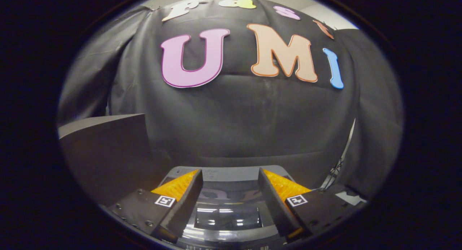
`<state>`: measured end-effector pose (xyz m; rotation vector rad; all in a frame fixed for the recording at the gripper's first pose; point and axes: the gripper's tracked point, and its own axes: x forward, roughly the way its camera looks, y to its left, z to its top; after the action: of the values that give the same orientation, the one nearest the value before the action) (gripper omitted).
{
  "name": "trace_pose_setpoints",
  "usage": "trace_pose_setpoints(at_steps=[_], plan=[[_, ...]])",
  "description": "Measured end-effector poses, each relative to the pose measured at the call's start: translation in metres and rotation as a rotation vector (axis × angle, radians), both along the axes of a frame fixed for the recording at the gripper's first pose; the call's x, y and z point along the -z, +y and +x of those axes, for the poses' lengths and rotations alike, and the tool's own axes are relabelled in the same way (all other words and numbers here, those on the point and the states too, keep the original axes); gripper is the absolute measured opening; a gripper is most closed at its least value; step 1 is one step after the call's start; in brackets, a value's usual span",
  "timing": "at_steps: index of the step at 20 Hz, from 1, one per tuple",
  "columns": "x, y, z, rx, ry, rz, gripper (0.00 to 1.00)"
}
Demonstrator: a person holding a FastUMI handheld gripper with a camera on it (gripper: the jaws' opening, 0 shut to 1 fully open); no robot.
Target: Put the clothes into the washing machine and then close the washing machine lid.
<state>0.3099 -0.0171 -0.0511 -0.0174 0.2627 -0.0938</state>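
Grey and shiny, the washing machine sits low down, right under the hand-held gripper. Its lid has a dark glass window that shows bright stripes of light. From here the lid looks flat and closed, but the view is too tight to be sure.

The hand-held gripper is held level and points straight ahead at the black cloth wall. Its two fingers stick forward with a wide gap between them. The gripper is spread apart and has nothing in it. The fingers hang over the top of the washing machine, one on each side of the glass window. I cannot tell if they touch the machine or just float above it. Each finger has a small square marker with a black and white pattern on its outer block.

A big dark grey box shape stands to the left of the fingers, close to the washing machine. Its flat top catches a little light.

Thin black rods cross each other off to the right, in front of the cloth wall.
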Motion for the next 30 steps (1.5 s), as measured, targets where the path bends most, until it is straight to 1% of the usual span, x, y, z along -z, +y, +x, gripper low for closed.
trace_pose_setpoints(at_steps=[4, 7, 9, 12, 13, 15, 17, 20, 23, 26, 27, 28, 29, 30], plan=[[0.001, 0.006, -0.028, 0.000, 0.013, -0.012, 0.96], [0.004, 0.022, -0.047, -0.013, -0.002, 0.066, 0.96], [0.008, 0.025, -0.065, 0.005, -0.004, 0.092, 0.96], [0.001, 0.032, -0.092, 0.001, -0.047, 0.135, 0.96], [-0.005, 0.034, -0.101, -0.012, -0.068, 0.129, 0.96], [-0.018, 0.028, -0.121, 0.000, -0.104, 0.090, 0.96], [-0.030, 0.026, -0.136, -0.003, -0.133, 0.093, 0.96], [-0.052, 0.037, -0.155, -0.045, -0.185, 0.087, 0.96], [-0.048, 0.032, -0.176, -0.034, -0.163, 0.036, 0.96], [-0.039, 0.048, -0.196, -0.069, -0.120, 0.007, 0.96], [-0.039, 0.046, -0.201, -0.055, -0.119, -0.017, 0.96], [-0.043, 0.037, -0.207, -0.023, -0.120, -0.042, 0.96], [-0.046, 0.032, -0.210, 0.001, -0.122, -0.039, 0.96], [-0.044, 0.034, -0.209, 0.007, -0.121, -0.018, 0.96]])
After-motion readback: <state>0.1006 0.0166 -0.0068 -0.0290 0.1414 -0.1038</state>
